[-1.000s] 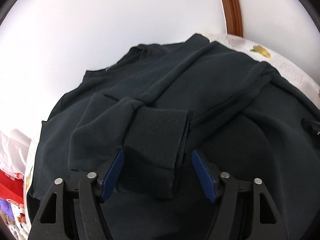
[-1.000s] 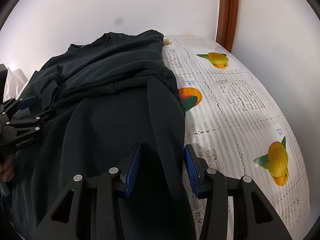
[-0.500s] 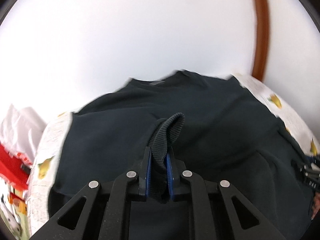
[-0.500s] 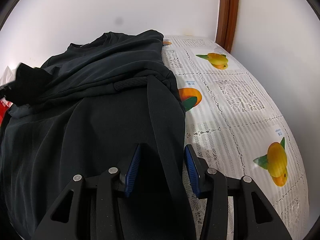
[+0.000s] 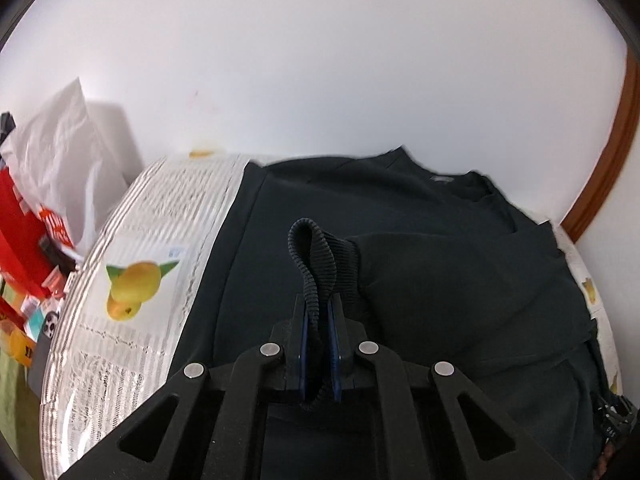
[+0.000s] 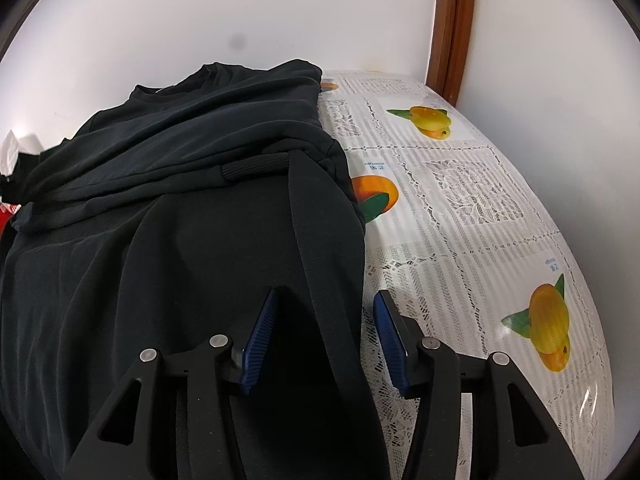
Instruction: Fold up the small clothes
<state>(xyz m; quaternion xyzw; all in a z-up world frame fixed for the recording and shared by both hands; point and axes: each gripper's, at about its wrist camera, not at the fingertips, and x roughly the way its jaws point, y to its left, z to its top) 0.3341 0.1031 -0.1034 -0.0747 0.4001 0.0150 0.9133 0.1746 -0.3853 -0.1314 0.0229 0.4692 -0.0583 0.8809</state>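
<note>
A dark sweatshirt (image 5: pixel 440 280) lies spread on the table, collar towards the wall. My left gripper (image 5: pixel 319 304) is shut on the ribbed cuff (image 5: pixel 316 248) of one sleeve, which loops up out of the pads, lifted above the body near the garment's left edge. In the right wrist view the sweatshirt (image 6: pixel 200 240) fills the left half. My right gripper (image 6: pixel 326 294) straddles its right side edge low on the garment. Its jaws are opening slightly, with cloth between the blue pads but not pinched.
A white lace-pattern tablecloth (image 6: pixel 460 200) printed with fruit covers the table. It shows bare left of the garment (image 5: pixel 160 320). A white plastic bag (image 5: pixel 60 152), red packages (image 5: pixel 24 232) and a phone (image 5: pixel 46 332) crowd the left end. A wooden door frame (image 6: pixel 452 28) stands at the back right.
My left gripper closed on the sleeve cuff, lifted it and carried it leftwards across the garment, rolling as it went. The right gripper stayed in place, its jaws a touch wider.
</note>
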